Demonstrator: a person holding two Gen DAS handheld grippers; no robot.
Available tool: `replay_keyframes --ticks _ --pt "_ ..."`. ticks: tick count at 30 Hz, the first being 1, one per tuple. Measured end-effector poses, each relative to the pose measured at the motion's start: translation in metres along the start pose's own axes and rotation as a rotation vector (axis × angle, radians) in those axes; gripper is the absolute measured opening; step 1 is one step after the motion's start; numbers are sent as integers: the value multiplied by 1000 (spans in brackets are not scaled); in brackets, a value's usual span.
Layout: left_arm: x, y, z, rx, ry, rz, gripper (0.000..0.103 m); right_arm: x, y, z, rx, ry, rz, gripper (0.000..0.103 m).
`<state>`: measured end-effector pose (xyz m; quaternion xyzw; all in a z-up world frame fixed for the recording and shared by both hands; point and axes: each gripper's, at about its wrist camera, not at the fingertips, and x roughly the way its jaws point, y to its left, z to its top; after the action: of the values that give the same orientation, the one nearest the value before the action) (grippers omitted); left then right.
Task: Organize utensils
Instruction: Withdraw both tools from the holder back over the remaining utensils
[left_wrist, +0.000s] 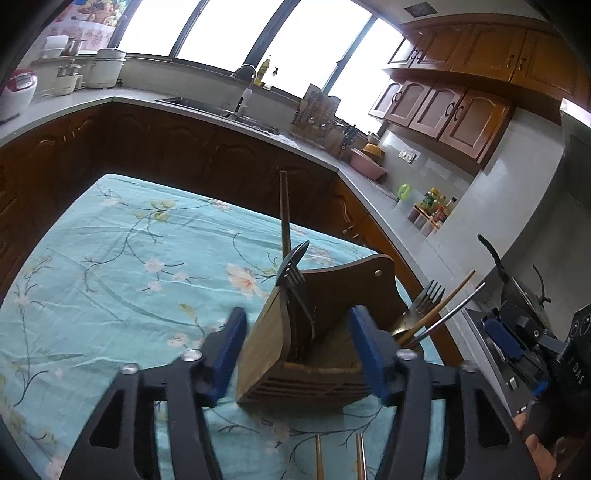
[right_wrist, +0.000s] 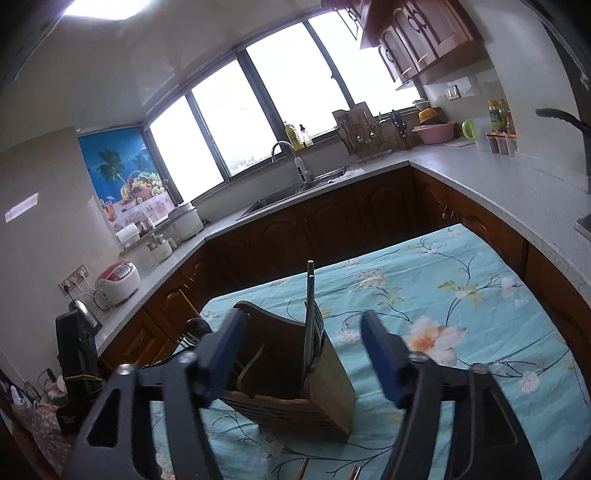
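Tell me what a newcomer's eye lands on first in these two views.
First the wooden utensil holder standing on the turquoise floral tablecloth, with forks and a tall chopstick poking out of it. Next, the blue-padded left gripper and right gripper, both open and empty, framing the holder. Behind, bright windows glare above the sink.

The wooden utensil holder (left_wrist: 325, 354) stands on the surface (left_wrist: 122, 258), near its front edge and toward its right side. A fork (left_wrist: 295, 284), a dark spoon (left_wrist: 293, 258) and a chopstick (left_wrist: 284, 210) stand upright in it. Two more chopsticks (left_wrist: 319, 458) lie on the surface just before the holder, at the front edge. Behind the surface runs the kitchen counter with its sink (left_wrist: 218, 107).
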<state>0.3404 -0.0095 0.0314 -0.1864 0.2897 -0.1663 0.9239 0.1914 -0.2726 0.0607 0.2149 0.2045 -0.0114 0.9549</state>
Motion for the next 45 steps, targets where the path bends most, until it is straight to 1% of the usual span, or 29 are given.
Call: replay_keyframes --ticks 1,3,6,17,20,26,34,42,45 --pt "-6 1 -2 -3 -4 4 72 -2 -1 -1 2 0 1 76" --pt "-14 2 -5 -7 -9 12 77 -6 -1 -3 8 4 3 81" --pt "-29 4 -13 -15 -6 14 80 -13 -1 -8 9 5 0 83" --pt "-84 -1 -40 4 17 50 81 -41 -3 -30 26 34 -7 85" --pt "-97 -1 -48 2 31 51 81 -47 -5 -39 35 51 -14 85" --pt "-115 -1 -64 9 66 77 81 -57 -9 -55 53 74 -25 85" --pt "-135 -2 -84 -1 105 101 81 -70 -7 -74 47 96 -45 85" --pt "-138 -4 -98 0 155 139 81 -74 -11 -92 47 127 -64 85" --pt "-136 -6 -101 19 180 170 81 -72 -11 -98 42 143 -69 84"
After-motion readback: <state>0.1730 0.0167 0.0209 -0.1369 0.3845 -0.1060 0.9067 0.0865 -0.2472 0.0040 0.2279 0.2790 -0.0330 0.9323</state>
